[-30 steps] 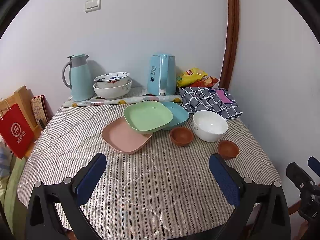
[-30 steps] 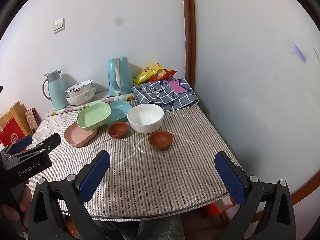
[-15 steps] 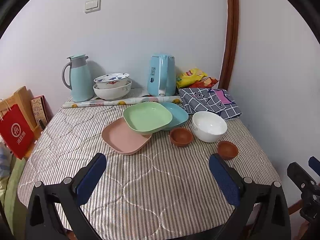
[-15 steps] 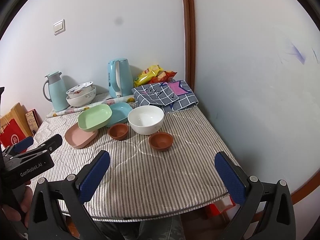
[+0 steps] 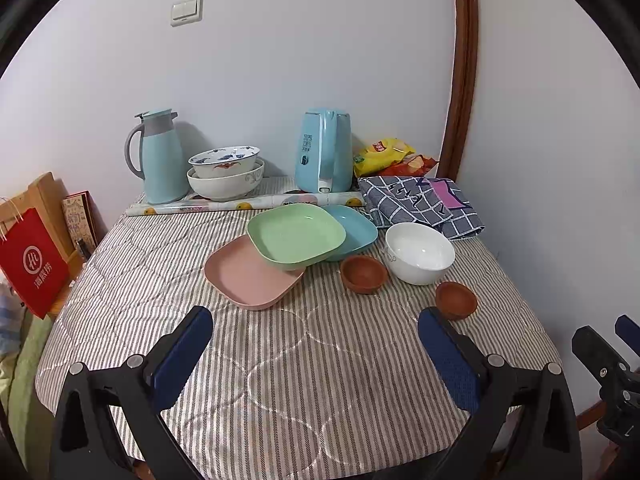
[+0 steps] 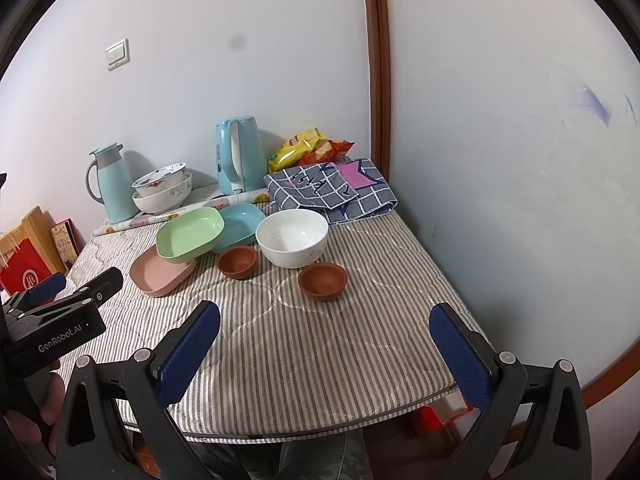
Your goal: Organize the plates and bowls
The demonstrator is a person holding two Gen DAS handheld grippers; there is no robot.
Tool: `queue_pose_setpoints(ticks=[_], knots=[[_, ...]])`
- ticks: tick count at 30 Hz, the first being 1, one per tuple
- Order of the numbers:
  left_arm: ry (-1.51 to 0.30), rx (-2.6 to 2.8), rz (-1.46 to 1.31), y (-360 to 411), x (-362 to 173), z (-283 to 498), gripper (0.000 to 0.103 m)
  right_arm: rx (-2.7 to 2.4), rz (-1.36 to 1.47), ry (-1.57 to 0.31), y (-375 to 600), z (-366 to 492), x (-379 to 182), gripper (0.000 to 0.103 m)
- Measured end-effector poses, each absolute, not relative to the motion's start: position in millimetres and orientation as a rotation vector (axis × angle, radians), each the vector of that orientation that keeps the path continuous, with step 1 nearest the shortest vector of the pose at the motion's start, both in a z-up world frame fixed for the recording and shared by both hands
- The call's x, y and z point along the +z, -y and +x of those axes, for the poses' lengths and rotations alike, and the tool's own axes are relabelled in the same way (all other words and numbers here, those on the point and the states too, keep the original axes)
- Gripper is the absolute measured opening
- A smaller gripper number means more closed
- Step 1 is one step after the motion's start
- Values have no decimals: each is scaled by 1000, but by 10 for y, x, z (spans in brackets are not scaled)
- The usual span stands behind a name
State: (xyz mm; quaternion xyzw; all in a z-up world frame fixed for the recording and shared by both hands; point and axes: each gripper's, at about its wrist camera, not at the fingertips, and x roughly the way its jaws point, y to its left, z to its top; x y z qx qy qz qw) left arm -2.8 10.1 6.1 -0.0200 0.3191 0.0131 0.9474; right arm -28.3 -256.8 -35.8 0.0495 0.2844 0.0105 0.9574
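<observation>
From my right gripper [image 6: 324, 344] the nearer small brown clay bowl [image 6: 322, 280] sits straight ahead on the striped tablecloth [image 6: 320, 380], just short of the white ceramic bowl [image 6: 292, 237], so I judge that arm nearer. Both it and my left gripper [image 5: 316, 344] gape wide, holding and touching nothing.

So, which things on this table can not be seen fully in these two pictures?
- Blue plate: both views, green plate covers its left part.
- Pink plate: both views, far corner lies under the green plate.
- Lower patterned bowl: inside hidden by the bowl nested in it.
- Snack bags: right wrist view, checked cloth covers their lower part.
</observation>
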Motion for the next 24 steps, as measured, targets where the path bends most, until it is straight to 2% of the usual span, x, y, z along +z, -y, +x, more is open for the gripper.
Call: queue_pose_setpoints(ticks=[24], knots=[[-646, 27, -44, -119, 47, -48, 103, 23, 111, -581, 2562, -293, -368, 103]])
